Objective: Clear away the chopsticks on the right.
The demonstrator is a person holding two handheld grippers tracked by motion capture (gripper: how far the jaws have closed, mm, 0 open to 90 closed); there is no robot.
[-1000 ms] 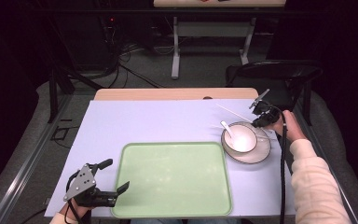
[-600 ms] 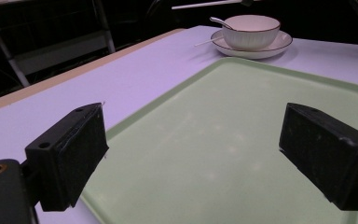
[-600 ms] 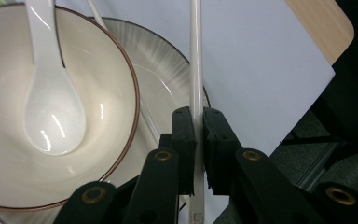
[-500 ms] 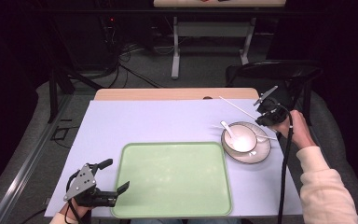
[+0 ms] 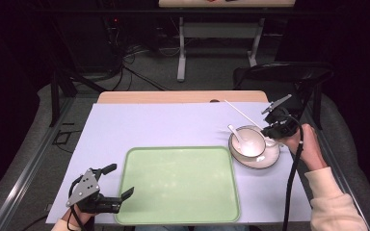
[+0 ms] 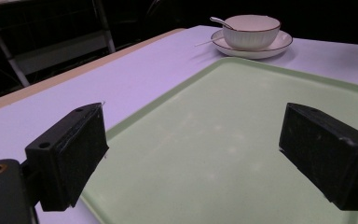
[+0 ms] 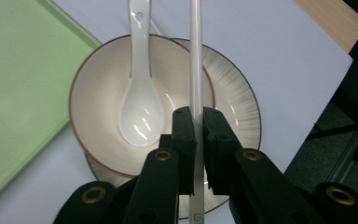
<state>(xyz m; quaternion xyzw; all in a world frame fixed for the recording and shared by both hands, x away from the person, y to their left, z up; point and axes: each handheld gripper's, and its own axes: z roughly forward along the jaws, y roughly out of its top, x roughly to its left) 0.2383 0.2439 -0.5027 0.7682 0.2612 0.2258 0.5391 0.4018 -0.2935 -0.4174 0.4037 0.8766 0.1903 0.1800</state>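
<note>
1. Chopstick (image 7: 196,56), white: clamped between the closed jaws of the right gripper (image 7: 196,122), raised over the bowl (image 7: 98,98), tip angled toward the far edge of the surface (image 5: 164,122).
2. Bowl on saucer (image 5: 270,159), near the right edge of the surface; white spoon (image 7: 141,93) resting inside, handle over the rim.
3. Green tray (image 5: 178,185), bare, at the near edge, just beside the saucer.
4. Left gripper (image 5: 120,182), jaws spread wide, straddling the tray's near left corner, gripping nothing.
5. Broad uncovered stretch of lilac surface beyond the tray.
</note>
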